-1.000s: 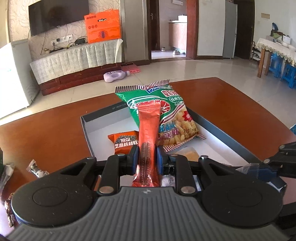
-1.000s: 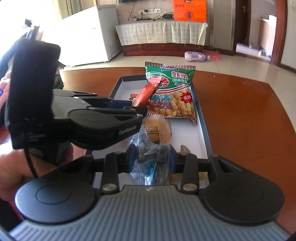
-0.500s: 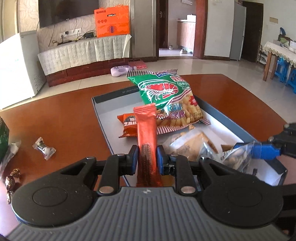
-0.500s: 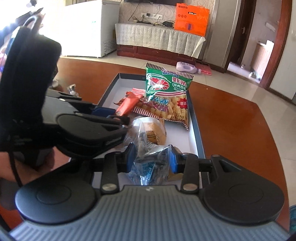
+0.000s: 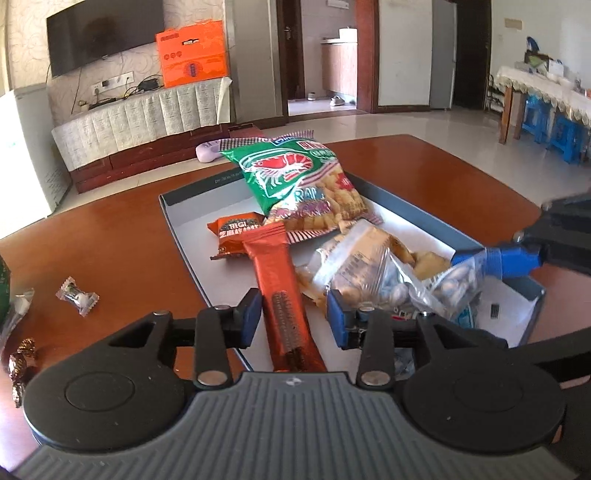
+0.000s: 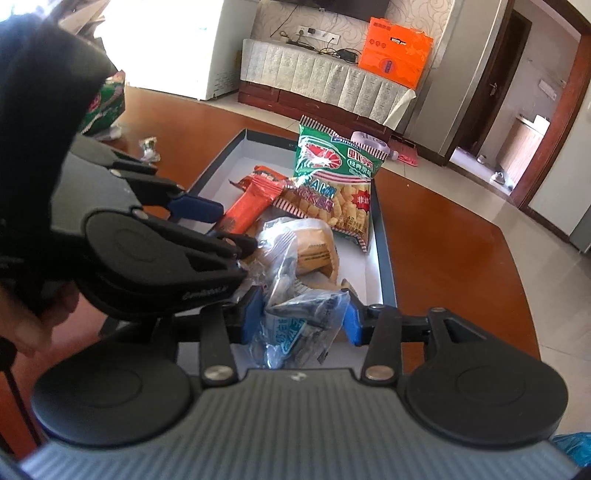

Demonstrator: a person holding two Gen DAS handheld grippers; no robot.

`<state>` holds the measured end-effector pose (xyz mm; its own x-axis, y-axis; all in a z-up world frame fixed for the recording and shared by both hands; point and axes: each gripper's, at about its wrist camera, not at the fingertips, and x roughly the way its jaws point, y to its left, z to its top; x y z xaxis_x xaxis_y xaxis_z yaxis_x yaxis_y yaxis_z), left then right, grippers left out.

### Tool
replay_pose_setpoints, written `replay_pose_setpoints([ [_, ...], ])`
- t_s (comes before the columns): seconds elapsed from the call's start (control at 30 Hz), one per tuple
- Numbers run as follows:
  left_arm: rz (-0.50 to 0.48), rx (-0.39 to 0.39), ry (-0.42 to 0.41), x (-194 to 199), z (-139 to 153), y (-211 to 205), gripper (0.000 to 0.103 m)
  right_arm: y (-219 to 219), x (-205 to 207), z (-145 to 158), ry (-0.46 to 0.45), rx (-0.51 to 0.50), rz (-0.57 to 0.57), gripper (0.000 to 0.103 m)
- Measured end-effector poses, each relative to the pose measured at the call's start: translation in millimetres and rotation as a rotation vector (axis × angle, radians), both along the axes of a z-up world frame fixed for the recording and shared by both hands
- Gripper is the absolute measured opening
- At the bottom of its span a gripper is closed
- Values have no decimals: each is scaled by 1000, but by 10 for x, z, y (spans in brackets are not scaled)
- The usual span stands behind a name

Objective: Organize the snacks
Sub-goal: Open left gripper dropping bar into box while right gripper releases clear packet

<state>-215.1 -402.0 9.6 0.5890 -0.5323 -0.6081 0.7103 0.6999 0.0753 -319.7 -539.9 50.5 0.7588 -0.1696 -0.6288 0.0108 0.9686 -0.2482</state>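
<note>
Brown wooden table (image 5: 110,229) in a tiled living room; TV (image 5: 103,33) and orange box (image 5: 192,51) on the far wall. Grey tray (image 5: 184,240) held the snacks. Left gripper (image 5: 293,317) jaws just opened, red bar (image 5: 284,295) loose between. Right gripper (image 6: 297,315) jaws also opening, clear bag (image 6: 299,325) between, pads apart.

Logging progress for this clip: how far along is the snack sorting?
Done: prawn crackers and small packets lie in the tray. In hand: both hand-held grippers have just been opening, releasing the orange bar and clear bag. Left: candies on the table.
</note>
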Motion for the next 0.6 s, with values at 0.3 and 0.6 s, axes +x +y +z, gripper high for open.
replay_pose_setpoints([
  [0.3, -1, 53, -105, -217, -28, 19, 63, 73, -97, -22, 34, -83, 15, 56],
  [0.6, 100, -8, -148, -343, 97, 186, 87, 45, -175, 44, -27, -158, 15, 67],
])
